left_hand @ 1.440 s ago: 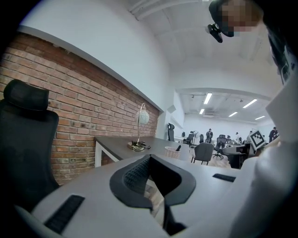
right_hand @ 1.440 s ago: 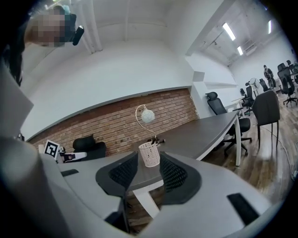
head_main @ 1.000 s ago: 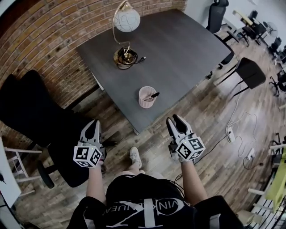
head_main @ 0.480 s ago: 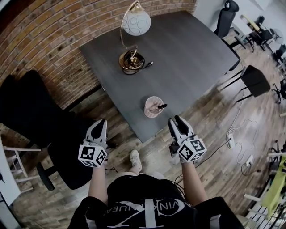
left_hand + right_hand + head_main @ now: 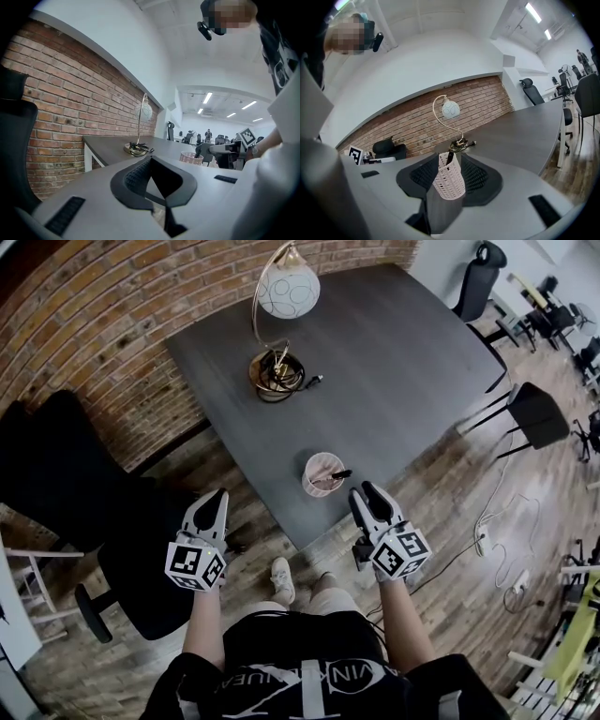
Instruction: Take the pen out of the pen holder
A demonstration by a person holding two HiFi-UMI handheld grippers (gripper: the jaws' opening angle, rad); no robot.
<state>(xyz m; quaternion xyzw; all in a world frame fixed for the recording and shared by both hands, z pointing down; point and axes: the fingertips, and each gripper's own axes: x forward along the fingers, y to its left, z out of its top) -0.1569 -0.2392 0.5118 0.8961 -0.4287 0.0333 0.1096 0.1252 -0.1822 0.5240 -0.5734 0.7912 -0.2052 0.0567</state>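
A pink mesh pen holder (image 5: 322,472) stands near the front edge of the dark table (image 5: 375,352). A black pen (image 5: 335,475) leans out of it to the right. My right gripper (image 5: 367,493) is open, just right of the holder and short of it, level with the table's edge. In the right gripper view the holder (image 5: 450,182) and pen (image 5: 450,158) show straight ahead between the open jaws of that gripper (image 5: 452,176). My left gripper (image 5: 214,501) is open and holds nothing, off the table to the left. Its own view shows the holder (image 5: 189,158) far ahead.
A globe lamp (image 5: 287,291) with a brass base and coiled cable (image 5: 277,373) stands at the table's far side, against a brick wall (image 5: 103,324). A black office chair (image 5: 84,512) is at my left. More chairs (image 5: 530,413) and floor cables (image 5: 497,512) lie to the right.
The person has stepped closer to the table. The pen holder now lies nearer both grippers, and the right gripper has come up beside it. Both grippers stay open.
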